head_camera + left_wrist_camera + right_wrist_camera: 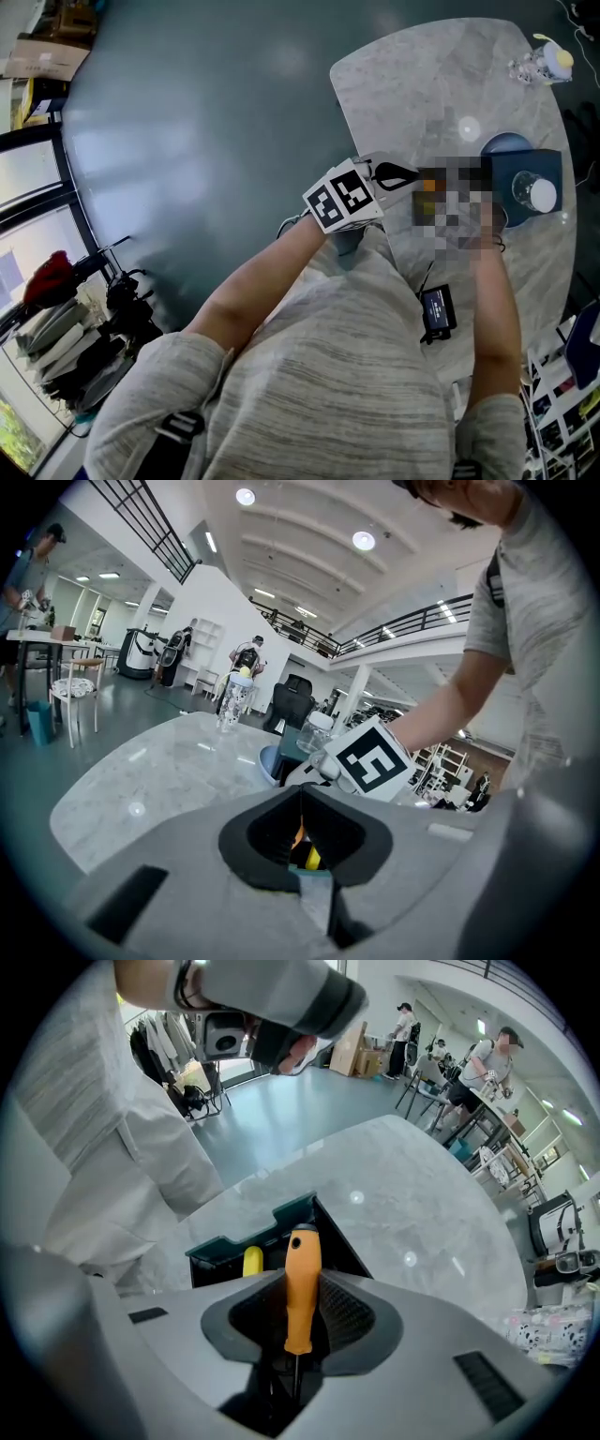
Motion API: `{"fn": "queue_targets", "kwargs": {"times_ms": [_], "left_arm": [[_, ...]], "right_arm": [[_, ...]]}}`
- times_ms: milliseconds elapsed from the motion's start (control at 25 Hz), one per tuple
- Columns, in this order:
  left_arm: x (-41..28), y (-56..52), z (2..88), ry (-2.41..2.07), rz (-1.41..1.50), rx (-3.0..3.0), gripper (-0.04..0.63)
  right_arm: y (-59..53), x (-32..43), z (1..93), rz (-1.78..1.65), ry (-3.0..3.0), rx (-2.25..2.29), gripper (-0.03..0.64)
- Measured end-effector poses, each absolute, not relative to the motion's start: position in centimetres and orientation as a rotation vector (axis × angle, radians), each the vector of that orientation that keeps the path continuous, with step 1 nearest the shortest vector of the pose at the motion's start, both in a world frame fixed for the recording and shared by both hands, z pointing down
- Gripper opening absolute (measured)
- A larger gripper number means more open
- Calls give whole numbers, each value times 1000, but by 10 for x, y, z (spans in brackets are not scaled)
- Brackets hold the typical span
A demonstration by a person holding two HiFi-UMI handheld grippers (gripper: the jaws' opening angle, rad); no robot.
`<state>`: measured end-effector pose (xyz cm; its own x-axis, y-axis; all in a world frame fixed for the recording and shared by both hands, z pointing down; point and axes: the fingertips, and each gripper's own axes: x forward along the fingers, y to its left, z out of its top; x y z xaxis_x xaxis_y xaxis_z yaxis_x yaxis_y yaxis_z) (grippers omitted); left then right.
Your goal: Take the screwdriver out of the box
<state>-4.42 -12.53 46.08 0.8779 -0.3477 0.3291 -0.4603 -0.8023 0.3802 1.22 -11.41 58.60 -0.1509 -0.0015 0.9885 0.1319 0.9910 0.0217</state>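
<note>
Tongs on the right (302, 1277) clamp a smooth orange screwdriver (300, 1305) in ribbed pads (352, 1312); left tongs (300, 799) pinch the teal box (251, 1235).

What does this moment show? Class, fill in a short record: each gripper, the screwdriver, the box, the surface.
right gripper: shut on orange screwdriver, handle upright between its jaws
left gripper: jaws closed, apparently on the edge of the box
box: dark green, open, below the right gripper
inside box: yellow handle
surface: marble table
</note>
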Motion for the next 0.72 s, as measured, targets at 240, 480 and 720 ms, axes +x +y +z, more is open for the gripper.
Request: {"fn": "queue_targets", "kwargs": {"times_ms": [240, 480, 720], "left_arm": [[-39, -129, 457, -585, 341, 2605, 18], [-27, -133, 457, -549, 365, 2623, 18], [-12, -133, 457, -488, 398, 2650, 18]], "right_arm": [[-123, 13, 564, -133, -1797, 3, 103], [-137, 16, 543, -101, -1888, 137, 103], [-152, 22, 517, -12, -2002, 335, 103]]}}
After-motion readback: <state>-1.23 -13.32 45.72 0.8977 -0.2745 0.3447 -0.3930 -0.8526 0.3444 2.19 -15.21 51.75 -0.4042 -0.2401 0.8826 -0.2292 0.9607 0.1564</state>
